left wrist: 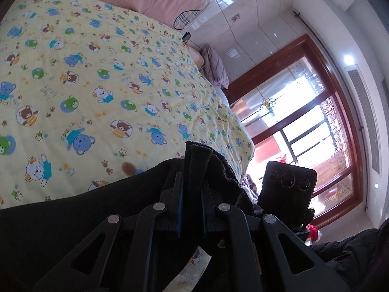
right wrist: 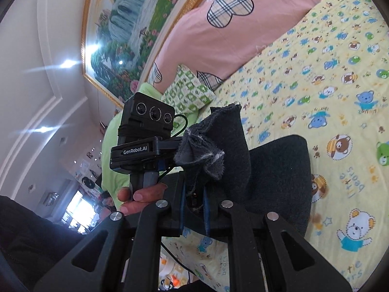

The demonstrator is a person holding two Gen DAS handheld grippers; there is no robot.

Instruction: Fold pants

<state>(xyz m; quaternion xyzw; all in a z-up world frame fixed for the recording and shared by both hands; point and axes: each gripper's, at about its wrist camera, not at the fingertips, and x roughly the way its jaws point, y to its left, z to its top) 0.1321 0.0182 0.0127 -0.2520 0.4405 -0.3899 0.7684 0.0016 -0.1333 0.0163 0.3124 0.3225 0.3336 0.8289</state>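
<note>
The pants (left wrist: 80,209) are dark, near black, and lie across the yellow bear-print bed cover (left wrist: 102,77). My left gripper (left wrist: 192,189) is shut on a bunched edge of the pants, which sticks up between its blue-padded fingers. In the right wrist view my right gripper (right wrist: 194,202) is shut on another bunched end of the pants (right wrist: 226,150), with a frayed grey edge poking up. The fabric (right wrist: 279,170) drapes from it onto the bed. The other gripper (right wrist: 143,143), held by a hand, is just to its left.
Pink pillows (right wrist: 231,29) and a green patterned cushion (right wrist: 189,92) line the head of the bed. A framed painting (right wrist: 136,31) hangs on the wall. In the left wrist view a wood-framed window (left wrist: 304,126) stands beyond the bed's edge, with the other gripper's camera (left wrist: 287,187) nearby.
</note>
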